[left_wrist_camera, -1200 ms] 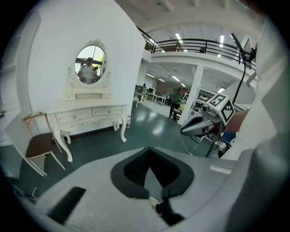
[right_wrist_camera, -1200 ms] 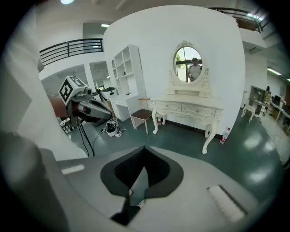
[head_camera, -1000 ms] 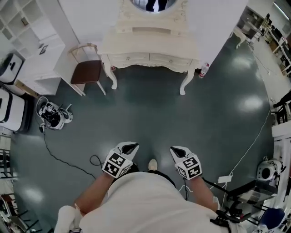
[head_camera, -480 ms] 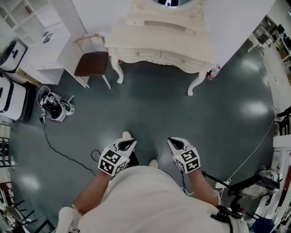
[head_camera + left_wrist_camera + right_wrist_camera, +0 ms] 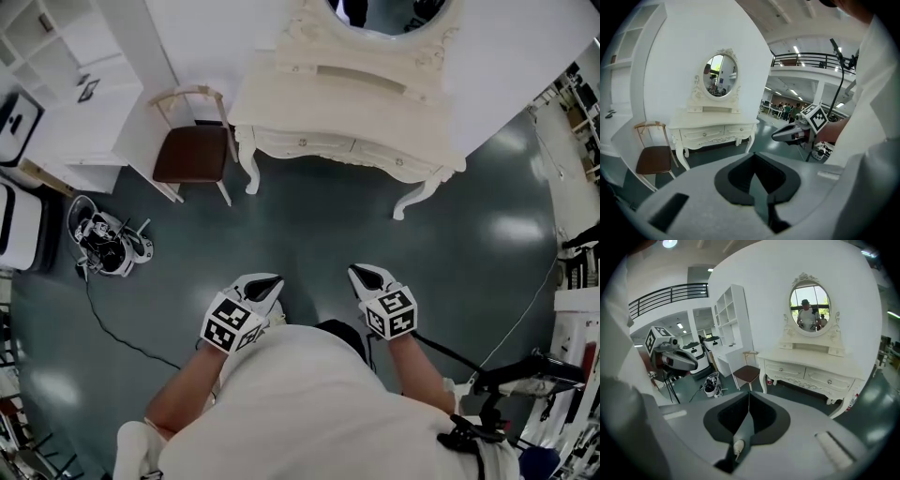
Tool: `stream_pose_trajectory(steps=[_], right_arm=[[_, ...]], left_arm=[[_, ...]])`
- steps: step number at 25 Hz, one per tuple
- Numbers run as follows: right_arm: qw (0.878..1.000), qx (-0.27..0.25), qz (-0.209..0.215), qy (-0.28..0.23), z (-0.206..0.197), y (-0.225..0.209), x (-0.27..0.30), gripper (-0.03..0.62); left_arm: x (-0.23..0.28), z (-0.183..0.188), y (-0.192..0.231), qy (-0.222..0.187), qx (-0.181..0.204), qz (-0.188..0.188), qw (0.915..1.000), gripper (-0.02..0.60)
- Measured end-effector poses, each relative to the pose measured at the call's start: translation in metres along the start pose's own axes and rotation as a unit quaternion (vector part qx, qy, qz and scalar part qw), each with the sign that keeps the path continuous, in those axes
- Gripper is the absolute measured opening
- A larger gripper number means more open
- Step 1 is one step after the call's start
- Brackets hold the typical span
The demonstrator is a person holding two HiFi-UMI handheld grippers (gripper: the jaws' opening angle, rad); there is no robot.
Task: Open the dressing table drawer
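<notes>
a: how do the jaws stand?
b: the left gripper (image 5: 754, 157) has its jaws together, nothing between them. the right gripper (image 5: 749, 394) is the same: tips meeting, empty.
a: any writing on them?
b: each one carries a cube, the left cube (image 5: 228, 333) and the right cube (image 5: 392, 316). their faces show black-and-white square markers, a pattern and not letters.
a: where's the drawer?
b: there are two, side by side along the front edge of the desk (image 5: 347, 103): a left drawer (image 5: 785, 367) and a right drawer (image 5: 828, 380). each has one small knob and sits flush with the front, closed. both grippers are well apart from them, held low in front of the person over the dark floor (image 5: 309, 234) and pointing toward the desk.
a: and around the desk?
b: an oval mirror (image 5: 810, 308) stands at its back edge, with a person reflected in it. a chair (image 5: 192, 150) with a brown seat is just beside the desk's left end. a bottle (image 5: 853, 401) stands by the leg at the right front corner; it has a red band, but the print is too small to read. a white shelf (image 5: 56, 56) is against the wall beyond the chair.
</notes>
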State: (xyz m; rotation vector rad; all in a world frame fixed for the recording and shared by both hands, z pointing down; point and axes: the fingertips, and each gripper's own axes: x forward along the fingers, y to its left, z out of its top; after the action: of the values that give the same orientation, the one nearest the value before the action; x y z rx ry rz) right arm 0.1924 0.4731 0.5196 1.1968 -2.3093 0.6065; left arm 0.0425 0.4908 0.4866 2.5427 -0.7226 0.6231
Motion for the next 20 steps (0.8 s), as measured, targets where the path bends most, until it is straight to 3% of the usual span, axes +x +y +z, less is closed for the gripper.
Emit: stream_pose_trajectory(steps=[5,10,20], right_arm=[[1.0,0.007,-0.002,0.004,0.048,-0.014,0.058,0.003],[1.0,0.018,-0.004,0.018,0.075,-0.069,0.119,0.003],[0.999,-0.015,0.027,0.009,0.206,-0.205,0.267,0.026]], left_arm=[[0.006,0.017,0.076,0.011,-0.015,0.011,0.9998,0.002],[0.046,0.044,0.139,0.011,-0.038,0.024,0.9989,0.002],[0.117,0.173,0.277,-0.004,-0.042,0.1,0.9942,0.002]])
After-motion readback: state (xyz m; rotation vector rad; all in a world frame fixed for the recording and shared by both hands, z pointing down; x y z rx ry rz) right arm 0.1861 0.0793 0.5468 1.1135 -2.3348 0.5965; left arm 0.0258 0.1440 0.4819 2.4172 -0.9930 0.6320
